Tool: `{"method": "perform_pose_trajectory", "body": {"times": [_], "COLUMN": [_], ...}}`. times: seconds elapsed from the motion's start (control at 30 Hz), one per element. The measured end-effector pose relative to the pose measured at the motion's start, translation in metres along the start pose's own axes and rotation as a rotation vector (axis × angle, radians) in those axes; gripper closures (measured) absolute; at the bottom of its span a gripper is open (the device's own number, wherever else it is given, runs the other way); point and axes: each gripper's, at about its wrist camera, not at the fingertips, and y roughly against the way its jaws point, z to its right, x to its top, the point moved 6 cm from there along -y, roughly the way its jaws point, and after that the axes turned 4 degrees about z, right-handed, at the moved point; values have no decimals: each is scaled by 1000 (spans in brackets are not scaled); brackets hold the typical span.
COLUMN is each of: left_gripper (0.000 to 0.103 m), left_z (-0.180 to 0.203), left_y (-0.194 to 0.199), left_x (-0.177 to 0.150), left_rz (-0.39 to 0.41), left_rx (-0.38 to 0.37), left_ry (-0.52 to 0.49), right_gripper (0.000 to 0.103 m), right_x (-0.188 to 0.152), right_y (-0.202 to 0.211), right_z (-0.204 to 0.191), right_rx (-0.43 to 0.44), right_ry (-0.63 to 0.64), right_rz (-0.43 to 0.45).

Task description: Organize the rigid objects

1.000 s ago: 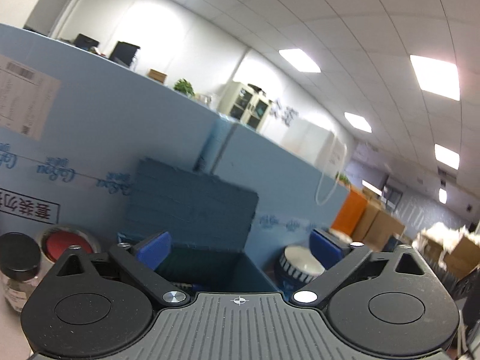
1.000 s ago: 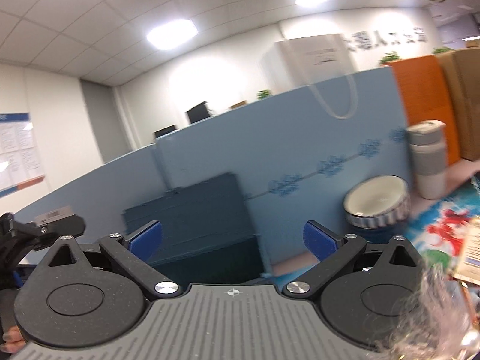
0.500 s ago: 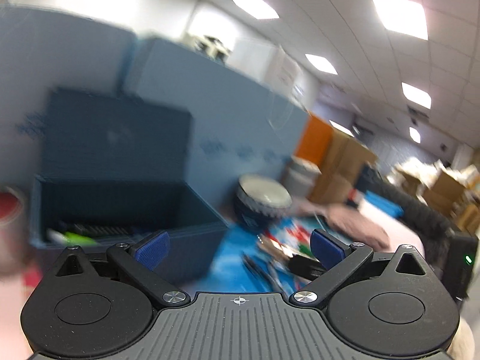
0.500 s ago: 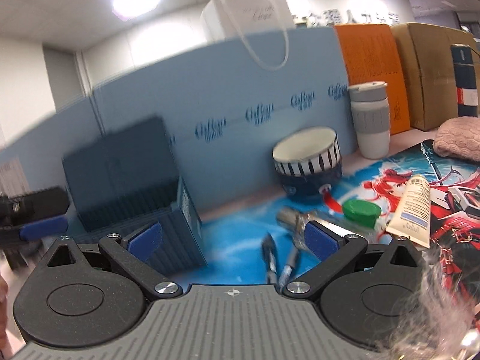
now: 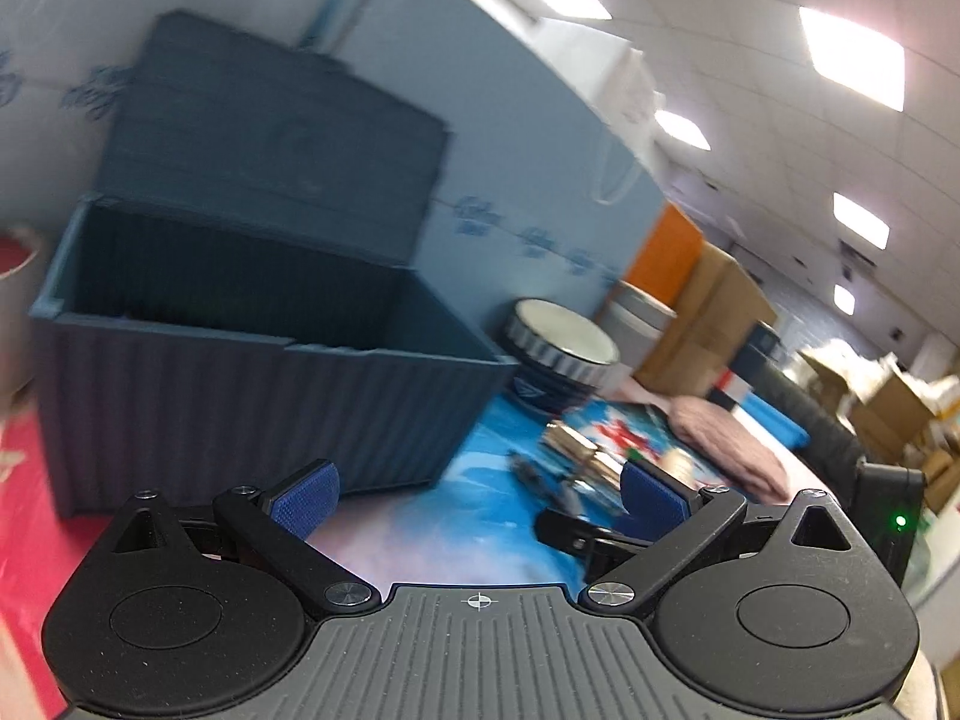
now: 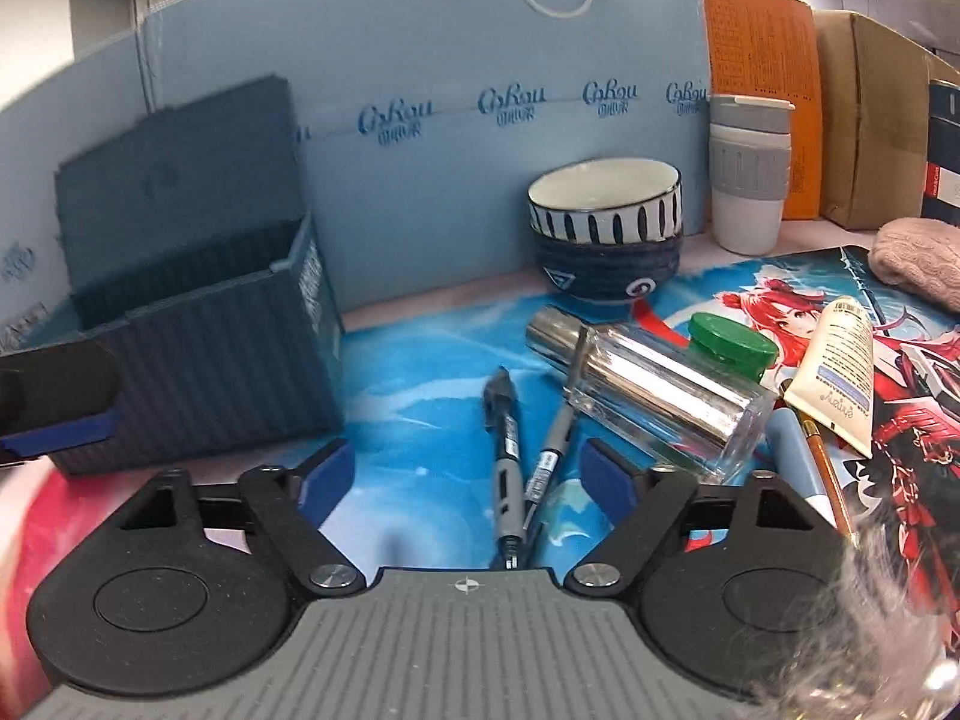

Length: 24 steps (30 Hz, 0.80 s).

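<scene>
Right gripper [image 6: 462,477] closing, pads not yet on anything; two pens [image 6: 507,450] lay between its jaws on blue mat [image 6: 420,372]. Left gripper [image 5: 477,495] spread wide, empty, near open dark-blue box [image 5: 252,396]. Glass bottle [image 6: 654,390] and cream tube [image 6: 837,372] lay right of pens; striped bowl [image 6: 606,222] stood behind them

Both views have tipped from ceiling and partition down to the desk. The right gripper [image 6: 462,477], wide earlier, is closing over two pens [image 6: 507,456]; the box [image 6: 198,348] now sits at ten o'clock.
</scene>
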Motion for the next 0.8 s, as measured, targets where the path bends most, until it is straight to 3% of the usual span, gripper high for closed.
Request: {"method": "perform_pose_trajectory", "body": {"times": [0.2,0.43,0.53,0.57,0.8], "left_gripper": [2,2,2,2,2], "left_z": [-2,-7,-11,-11,-8], "left_y": [-1,-7,-7,-7,-5], "left_x": [-3,-7,-8,-8,-8], "left_rz": [37,24,22,24,41], "left_rx": [25,61,84,86,100], "left_ry": [-13,-12,-8,-8,-33], "right_gripper": [42,43,56,64,86], "right_x": [-10,-8,-6,-5,-4], "right_y": [-13,-25,-30,-30,-19], "right_z": [2,-1,0,1,11], "right_rx": [-28,-46,-59,-61,-46], "right_ry": [21,78,97,95,45], "right_rz": [-45,-56,-55,-51,-22]}}
